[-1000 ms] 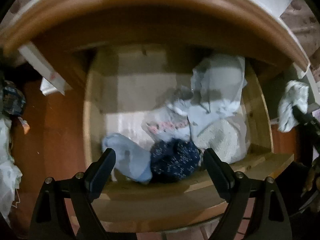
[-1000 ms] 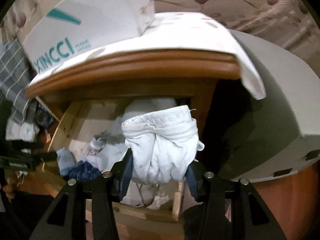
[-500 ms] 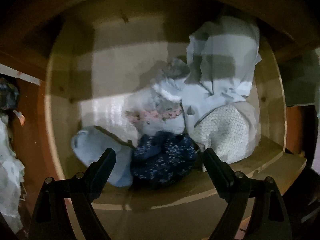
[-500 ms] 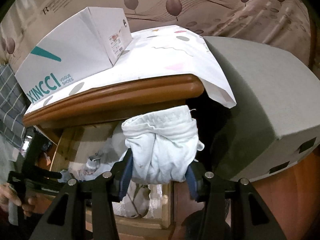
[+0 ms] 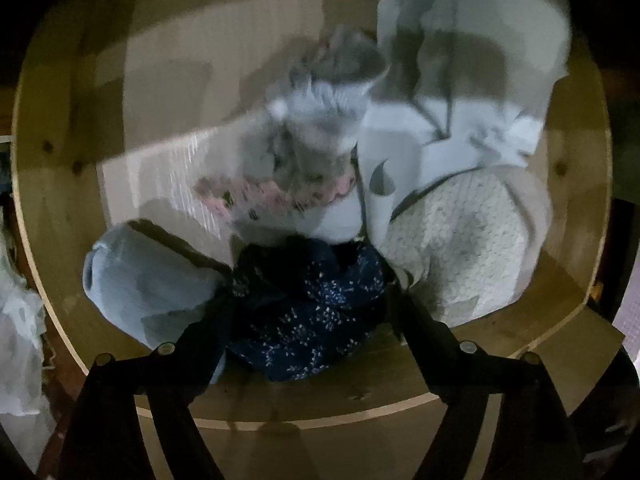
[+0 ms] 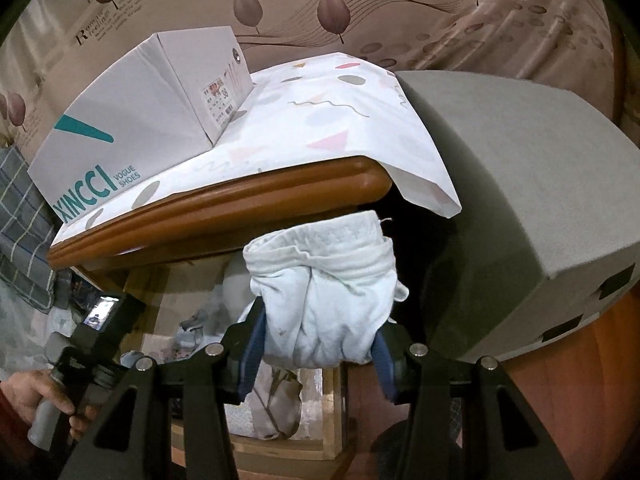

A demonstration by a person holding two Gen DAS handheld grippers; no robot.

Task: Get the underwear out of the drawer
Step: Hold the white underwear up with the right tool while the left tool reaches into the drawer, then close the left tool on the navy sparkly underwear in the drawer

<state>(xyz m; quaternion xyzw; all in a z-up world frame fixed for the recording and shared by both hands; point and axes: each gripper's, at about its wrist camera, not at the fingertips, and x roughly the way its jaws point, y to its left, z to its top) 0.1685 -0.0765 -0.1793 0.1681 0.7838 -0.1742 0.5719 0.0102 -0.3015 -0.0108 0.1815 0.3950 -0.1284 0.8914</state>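
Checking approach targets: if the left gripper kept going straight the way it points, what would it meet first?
Most likely the dark blue speckled underwear, which lies between the left gripper's closing fingers at the drawer's front. Whether they already touch it is unclear in the blurred view.

Left gripper [image 5: 310, 300] pointed steeply down, jaws apart and just closing inward; dark cloth sat between the fingertips [image 5: 218, 312], pads not visibly pressing. Right gripper [image 6: 318, 334] tilted downward, jaws clamped on a white bundle bulging above its blue pads [image 6: 254, 344]. Person's left hand [image 6: 38, 398] gripped the left gripper's handle, seen low left of the right gripper.
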